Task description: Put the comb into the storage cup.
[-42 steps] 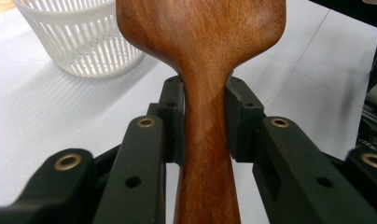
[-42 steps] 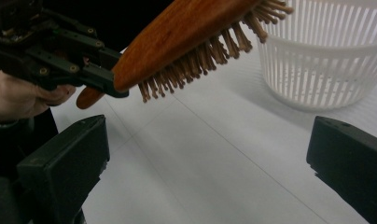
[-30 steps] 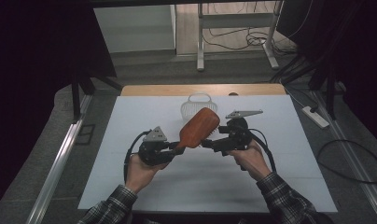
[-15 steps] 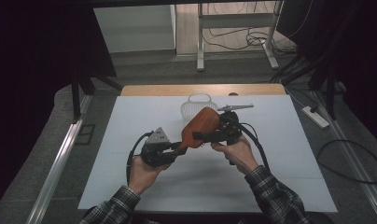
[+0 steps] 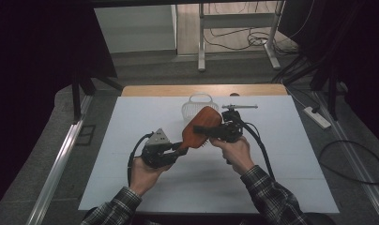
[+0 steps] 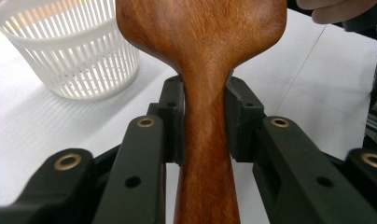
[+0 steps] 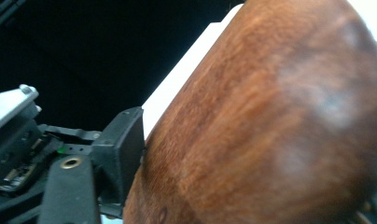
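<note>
A wooden hairbrush [image 5: 201,125] hangs above the white table top [image 5: 140,122], its head pointing up and away from me. My left gripper [image 5: 180,149] is shut on its handle; in the left gripper view both pads [image 6: 173,116] press the narrow neck of the brush [image 6: 207,56]. My right gripper [image 5: 212,132] reaches in from the right onto the brush head. Its jaws have just been closing with the head between them. In the right gripper view one pad [image 7: 123,149] lies against the edge of the brown wooden back [image 7: 270,116]; the other jaw is hidden behind the wood.
A white slatted basket [image 5: 193,108] [image 6: 70,60] stands on the table just beyond the brush head. The table's bare wooden back edge [image 5: 201,90] lies behind it. A power strip [image 5: 317,117] and cables lie on the floor to the right.
My right gripper has moved left from beside the brush onto its head, and its jaws have come in around the head. The left gripper and the brush have stayed put.
</note>
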`<state>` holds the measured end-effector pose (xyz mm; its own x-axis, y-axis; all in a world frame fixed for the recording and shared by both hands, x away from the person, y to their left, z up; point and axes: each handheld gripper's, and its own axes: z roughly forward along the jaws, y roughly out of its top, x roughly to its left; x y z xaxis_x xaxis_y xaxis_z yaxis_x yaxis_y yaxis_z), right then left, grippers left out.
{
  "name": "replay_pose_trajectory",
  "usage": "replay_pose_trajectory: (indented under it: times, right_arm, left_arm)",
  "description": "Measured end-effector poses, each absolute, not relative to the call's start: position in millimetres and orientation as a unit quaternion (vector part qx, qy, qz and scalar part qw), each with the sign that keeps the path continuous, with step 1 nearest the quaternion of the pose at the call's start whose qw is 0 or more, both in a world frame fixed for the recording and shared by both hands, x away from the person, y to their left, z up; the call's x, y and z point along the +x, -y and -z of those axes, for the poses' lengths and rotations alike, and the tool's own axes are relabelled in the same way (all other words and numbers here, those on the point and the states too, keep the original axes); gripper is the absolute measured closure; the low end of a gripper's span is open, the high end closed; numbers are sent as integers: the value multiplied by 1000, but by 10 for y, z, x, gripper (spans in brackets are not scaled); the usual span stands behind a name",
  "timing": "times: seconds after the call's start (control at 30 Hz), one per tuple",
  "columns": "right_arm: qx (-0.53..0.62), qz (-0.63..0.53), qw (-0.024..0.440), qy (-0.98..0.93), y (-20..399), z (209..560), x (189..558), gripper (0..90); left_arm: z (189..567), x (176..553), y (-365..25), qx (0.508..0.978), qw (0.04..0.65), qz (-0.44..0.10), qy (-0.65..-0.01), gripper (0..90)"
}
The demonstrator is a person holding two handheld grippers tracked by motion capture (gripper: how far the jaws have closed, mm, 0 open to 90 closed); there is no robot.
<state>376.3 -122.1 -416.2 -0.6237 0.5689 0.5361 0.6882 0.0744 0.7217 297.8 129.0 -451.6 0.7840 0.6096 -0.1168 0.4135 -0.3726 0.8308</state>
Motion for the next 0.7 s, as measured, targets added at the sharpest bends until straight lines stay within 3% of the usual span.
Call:
replay_pose_trajectory:
  times: [0.23,0.57,0.7]
  right_arm:
    - [-451,547,108,697,1291,4173,3792,445]
    - [-451,544,143,693,1286,4175,3788,538]
    - [-448,543,144,695,1282,4158,3781,553]
  left_arm:
    - [4566,3008,-1255,831,453,-102,-307,711]
    - [4620,3051,-1261,833,455,-77,-305,701]
    - [4624,3067,-1278,829,465,-59,-305,646]
